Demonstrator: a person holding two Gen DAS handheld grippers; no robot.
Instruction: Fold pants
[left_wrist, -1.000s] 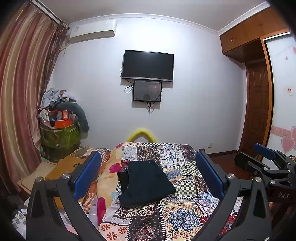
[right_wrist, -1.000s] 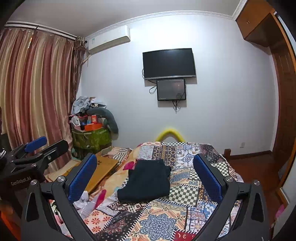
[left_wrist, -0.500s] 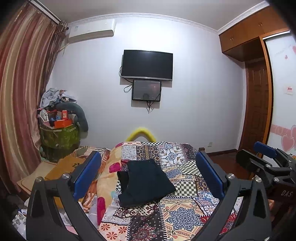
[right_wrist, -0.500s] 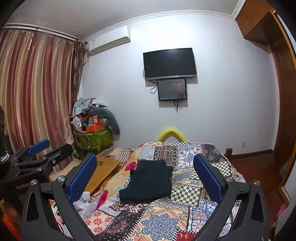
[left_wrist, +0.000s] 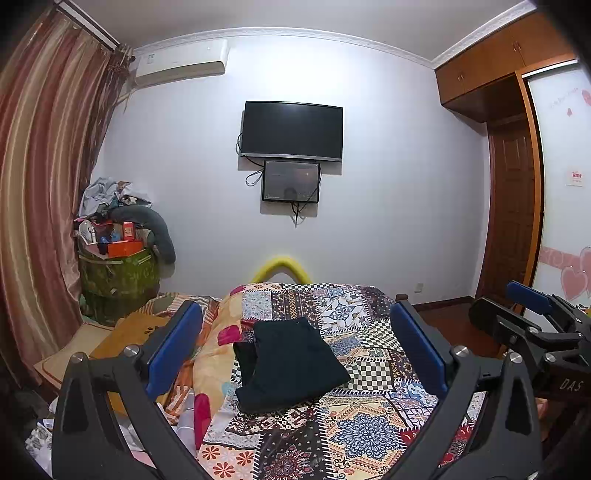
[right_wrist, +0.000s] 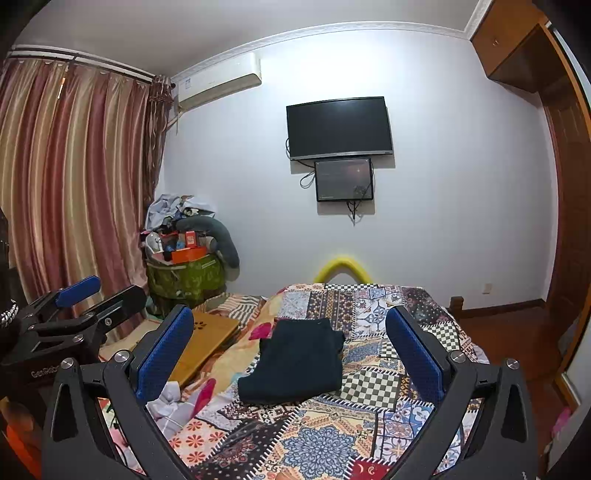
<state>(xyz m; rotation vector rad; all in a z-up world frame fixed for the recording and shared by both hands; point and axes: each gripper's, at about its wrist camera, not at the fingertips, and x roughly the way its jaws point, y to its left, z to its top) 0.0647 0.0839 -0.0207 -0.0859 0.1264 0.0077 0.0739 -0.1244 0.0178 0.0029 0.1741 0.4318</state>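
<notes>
Dark pants (left_wrist: 288, 363) lie folded into a compact bundle on the patchwork bedspread (left_wrist: 362, 421); they also show in the right wrist view (right_wrist: 295, 362). My left gripper (left_wrist: 295, 347) is open and empty, held well back from the pants and above the near end of the bed. My right gripper (right_wrist: 291, 343) is open and empty, also held back from the pants. The right gripper shows at the right edge of the left wrist view (left_wrist: 532, 325), and the left gripper at the left edge of the right wrist view (right_wrist: 70, 314).
A wooden lap desk (right_wrist: 207, 343) and loose cloth lie left of the bed. A green bin (right_wrist: 184, 280) piled with clutter stands by the curtain (right_wrist: 66, 192). A TV (right_wrist: 338, 127) hangs on the far wall. A wooden wardrobe (left_wrist: 509, 206) stands on the right.
Both grippers have drifted slightly; the view shifts a little. The pants have not moved and both grippers stay open.
</notes>
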